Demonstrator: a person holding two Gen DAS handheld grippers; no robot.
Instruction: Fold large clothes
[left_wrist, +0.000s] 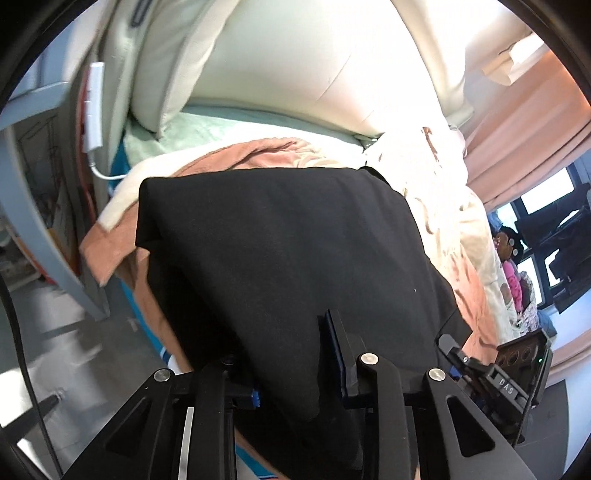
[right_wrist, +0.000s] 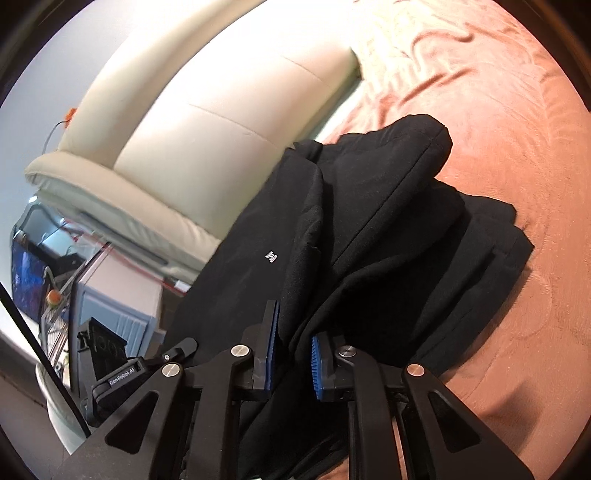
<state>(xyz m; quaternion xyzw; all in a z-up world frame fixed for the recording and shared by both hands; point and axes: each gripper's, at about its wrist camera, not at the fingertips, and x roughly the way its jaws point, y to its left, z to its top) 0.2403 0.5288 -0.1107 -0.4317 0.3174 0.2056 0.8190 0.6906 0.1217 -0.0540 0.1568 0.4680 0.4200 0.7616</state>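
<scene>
Right hand-held gripper (right_wrist: 290, 354): jaws narrow, a fold of the black garment (right_wrist: 369, 229) bunched between the blue pads, which press on it. Left hand-held gripper (left_wrist: 295, 369): black cloth fills the gap between its fingers; left finger hidden under the fabric, so a clamp cannot be told. Garment lies in layered folds on the pink blanket (right_wrist: 517, 147) covering the bed, small white logo (right_wrist: 271, 256) facing up. Cream padded headboard (right_wrist: 207, 110) beyond. Curtains (left_wrist: 524, 122) at the far side.
</scene>
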